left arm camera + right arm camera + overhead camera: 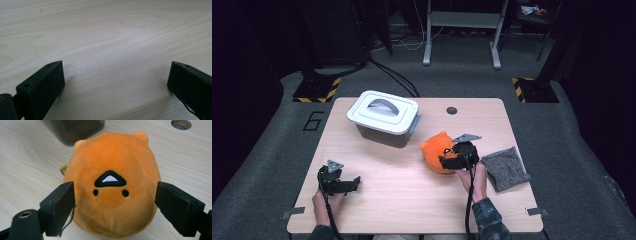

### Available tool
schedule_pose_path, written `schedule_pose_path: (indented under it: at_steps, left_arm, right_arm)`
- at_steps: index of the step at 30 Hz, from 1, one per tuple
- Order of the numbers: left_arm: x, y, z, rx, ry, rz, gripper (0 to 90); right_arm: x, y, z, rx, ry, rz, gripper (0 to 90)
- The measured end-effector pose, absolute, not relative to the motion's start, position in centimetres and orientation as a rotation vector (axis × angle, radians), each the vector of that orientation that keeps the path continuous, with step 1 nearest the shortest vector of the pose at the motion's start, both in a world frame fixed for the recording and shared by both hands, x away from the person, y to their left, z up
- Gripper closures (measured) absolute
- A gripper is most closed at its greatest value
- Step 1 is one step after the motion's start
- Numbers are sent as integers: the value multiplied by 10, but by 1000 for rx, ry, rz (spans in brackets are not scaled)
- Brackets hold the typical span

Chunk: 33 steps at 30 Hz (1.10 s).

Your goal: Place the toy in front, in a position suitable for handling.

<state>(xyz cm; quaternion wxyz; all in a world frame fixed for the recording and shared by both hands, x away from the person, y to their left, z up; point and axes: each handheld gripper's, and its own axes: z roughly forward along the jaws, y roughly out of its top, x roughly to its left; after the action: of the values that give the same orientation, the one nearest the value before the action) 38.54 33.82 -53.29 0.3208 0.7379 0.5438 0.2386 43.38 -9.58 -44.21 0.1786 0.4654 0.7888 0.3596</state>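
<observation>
High view: the wooden table point(412, 200) carries a grey storage box with a white handled lid point(384, 118) at back left, an orange plush toy point(438, 150) right of centre, and a grey cloth point(505, 168) near the right edge. The right gripper point(455, 159) sits against the toy's near right side and covers part of it, so contact cannot be settled from above. The left gripper point(343, 184) rests low over bare wood at front left, well apart from everything else. Both forearms are cut off by the bottom edge.

Right gripper view: the plush toy point(112, 185) lies between the two black jaws, its embroidered face turned toward the camera. The left jaw stands at or touching the toy's flank; the right jaw shows a narrow strip of table between itself and the fabric. The jaws are spread wide and not clamped on the toy. The box point(75, 130) behind is cut off at the top edge, and a round hole in the tabletop point(181, 124) is partly cropped.

Left gripper view: the jaws stand far apart with bare wood grain point(112, 50) between them.
</observation>
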Motion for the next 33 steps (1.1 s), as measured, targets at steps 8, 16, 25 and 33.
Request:
schedule_pose_path:
  at_steps: [8,16,25,33]
  left_arm:
    - [385,338,-533,1938,1430,625,7]
    - [385,338,-533,1938,1429,627,7]
    - [385,338,-533,1939,1428,627,7]
    - [385,338,-533,1940,1428,629,7]
  right_arm:
    - [437,-95,-450,1358,2219,989,232]
    - [437,-97,-454,1370,2222,969,371]
    - [437,-98,-456,1347,2223,967,555]
    - [437,-103,-455,1322,2225,1022,609]
